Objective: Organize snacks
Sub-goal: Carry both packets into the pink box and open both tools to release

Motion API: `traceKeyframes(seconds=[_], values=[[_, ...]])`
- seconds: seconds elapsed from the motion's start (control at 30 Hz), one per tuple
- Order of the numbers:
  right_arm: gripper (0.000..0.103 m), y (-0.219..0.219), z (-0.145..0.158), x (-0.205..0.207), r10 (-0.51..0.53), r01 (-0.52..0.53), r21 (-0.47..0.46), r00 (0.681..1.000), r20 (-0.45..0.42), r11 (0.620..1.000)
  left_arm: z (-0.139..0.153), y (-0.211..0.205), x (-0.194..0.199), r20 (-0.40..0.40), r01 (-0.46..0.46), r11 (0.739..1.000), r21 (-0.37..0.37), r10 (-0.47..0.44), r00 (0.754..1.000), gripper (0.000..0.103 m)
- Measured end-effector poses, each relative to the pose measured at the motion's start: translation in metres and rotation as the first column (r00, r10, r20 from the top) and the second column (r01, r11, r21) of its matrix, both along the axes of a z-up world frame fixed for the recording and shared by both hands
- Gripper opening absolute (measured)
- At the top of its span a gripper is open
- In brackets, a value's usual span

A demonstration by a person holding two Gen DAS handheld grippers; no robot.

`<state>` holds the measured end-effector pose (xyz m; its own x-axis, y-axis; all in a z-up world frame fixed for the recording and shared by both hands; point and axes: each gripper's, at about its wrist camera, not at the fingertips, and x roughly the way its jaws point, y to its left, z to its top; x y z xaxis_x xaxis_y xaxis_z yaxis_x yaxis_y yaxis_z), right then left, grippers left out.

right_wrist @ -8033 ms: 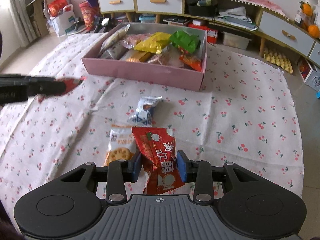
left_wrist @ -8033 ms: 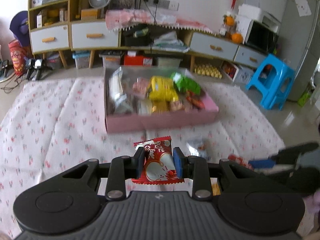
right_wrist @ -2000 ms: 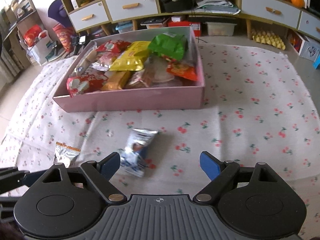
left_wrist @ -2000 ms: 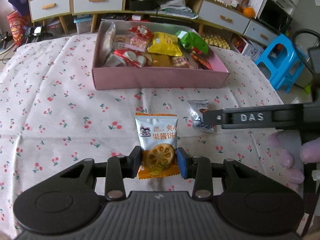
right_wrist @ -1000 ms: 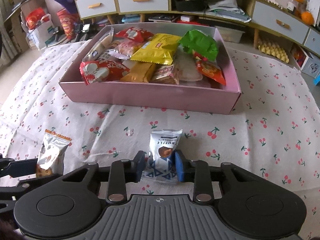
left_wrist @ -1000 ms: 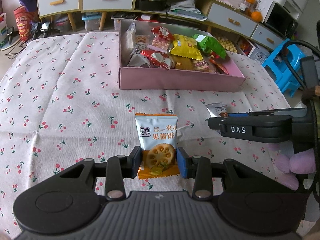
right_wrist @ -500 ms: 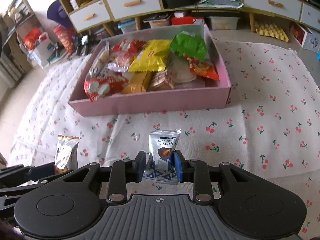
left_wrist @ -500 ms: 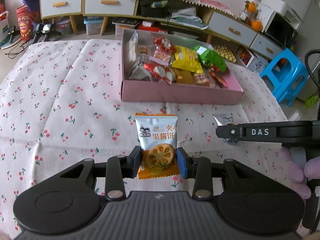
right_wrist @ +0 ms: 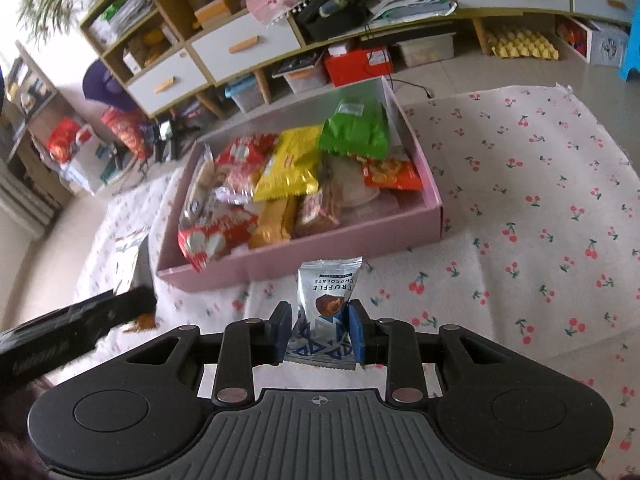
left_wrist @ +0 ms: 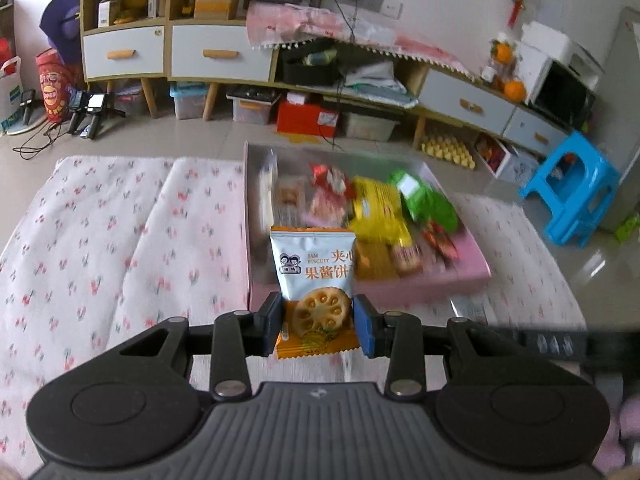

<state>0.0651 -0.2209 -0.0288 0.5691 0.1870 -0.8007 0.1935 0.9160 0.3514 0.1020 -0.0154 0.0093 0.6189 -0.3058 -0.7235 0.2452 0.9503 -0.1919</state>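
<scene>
Two packets up, both bound for the box. Left view: your left gripper (left_wrist: 316, 322) jaws clamp the biscuit (left_wrist: 313, 280) low, above box (left_wrist: 420, 290) front wall. Right view: right gripper (right_wrist: 319, 332) jaws pinch truffle (right_wrist: 328, 304), short of the box, over cloth (right_wrist: 520, 220).

Your left gripper (left_wrist: 316, 326) is clamping a biscuit packet (left_wrist: 314, 276) by its lower half, both pads pressing its side edges while the packet is standing upright between the fingers. Your right gripper (right_wrist: 319, 336) is pinching a chocolate packet (right_wrist: 327, 308) the same way, fingers nearly together, the packet's top sticking out past the fingertips.
</scene>
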Motion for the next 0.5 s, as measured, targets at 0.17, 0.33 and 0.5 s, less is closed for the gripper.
traceKeyframes(seconds=[0.17,0.33,0.5], values=[[0.029,-0.004,0.003,0.006,-0.025,0.025,0.031,1.0,0.017,0.999,0.002,-0.01,0.038,0.026,-0.019,1.0,0.015,0.019,0.999,0.035],[0.029,-0.01,0.005,0.011,-0.054,0.053,0.054,0.998,0.032,0.997,-0.005,-0.018,0.064,0.007,-0.04,0.999,0.013,0.04,0.999,0.035],[0.029,-0.013,0.007,0.012,-0.065,0.062,0.064,0.997,0.037,0.996,-0.018,-0.024,0.074,-0.026,-0.071,0.997,0.006,0.071,0.997,0.035]])
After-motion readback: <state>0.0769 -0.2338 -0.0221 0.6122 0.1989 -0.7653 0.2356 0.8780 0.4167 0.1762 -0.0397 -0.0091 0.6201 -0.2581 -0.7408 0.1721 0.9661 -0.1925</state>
